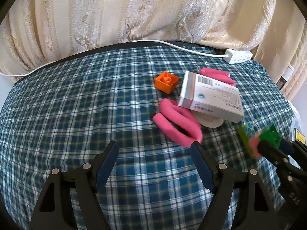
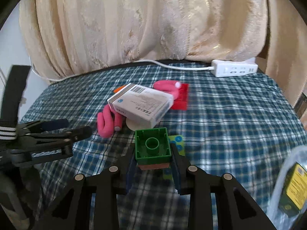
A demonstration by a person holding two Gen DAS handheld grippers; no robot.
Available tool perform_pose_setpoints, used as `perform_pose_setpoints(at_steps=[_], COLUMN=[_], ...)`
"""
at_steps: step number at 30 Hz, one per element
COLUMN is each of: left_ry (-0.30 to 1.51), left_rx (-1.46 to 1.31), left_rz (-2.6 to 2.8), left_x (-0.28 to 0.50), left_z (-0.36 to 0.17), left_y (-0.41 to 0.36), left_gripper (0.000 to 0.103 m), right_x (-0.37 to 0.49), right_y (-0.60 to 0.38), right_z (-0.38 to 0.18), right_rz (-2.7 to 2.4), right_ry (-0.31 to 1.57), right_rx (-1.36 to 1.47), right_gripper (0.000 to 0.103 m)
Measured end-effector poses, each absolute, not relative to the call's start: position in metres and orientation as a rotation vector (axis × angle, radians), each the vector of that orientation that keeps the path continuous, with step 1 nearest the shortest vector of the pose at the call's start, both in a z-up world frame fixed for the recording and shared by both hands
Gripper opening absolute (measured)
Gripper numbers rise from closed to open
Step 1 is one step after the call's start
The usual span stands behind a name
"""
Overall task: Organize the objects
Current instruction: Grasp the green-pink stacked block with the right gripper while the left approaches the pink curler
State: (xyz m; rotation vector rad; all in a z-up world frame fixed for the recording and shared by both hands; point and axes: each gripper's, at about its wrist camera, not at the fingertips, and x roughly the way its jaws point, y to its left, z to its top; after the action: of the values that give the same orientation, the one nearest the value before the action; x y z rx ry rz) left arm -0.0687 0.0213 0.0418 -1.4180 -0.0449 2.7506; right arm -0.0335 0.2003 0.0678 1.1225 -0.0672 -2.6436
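Observation:
My right gripper is shut on a green toy brick, hollow side up, held just above the plaid cloth; a pinkish piece shows under the brick. The left wrist view shows the same brick at the right edge. My left gripper hangs open over bare cloth with nothing between its fingers. Ahead of it lie a bent pink foam tube, a white carton tilted on a beige disc, and an orange brick. A red brick sits behind the carton.
A green card with blue circles lies under the right gripper. A white power strip and its cable run along the table's far edge, in front of a cream curtain. A clear bag with a yellow label sits at the right.

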Motion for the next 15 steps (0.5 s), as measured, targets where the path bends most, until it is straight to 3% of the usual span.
perform_pose_setpoints(at_steps=[15], left_ry=[-0.074], left_rx=[-1.452], left_rz=[2.711], left_x=[-0.099], left_z=[0.038], left_y=[0.047], left_gripper=[0.078], right_x=[0.005], right_y=[0.240], right_z=[0.067], right_rz=[-2.716], right_ry=[-0.220], right_rx=[1.100], right_gripper=[0.035])
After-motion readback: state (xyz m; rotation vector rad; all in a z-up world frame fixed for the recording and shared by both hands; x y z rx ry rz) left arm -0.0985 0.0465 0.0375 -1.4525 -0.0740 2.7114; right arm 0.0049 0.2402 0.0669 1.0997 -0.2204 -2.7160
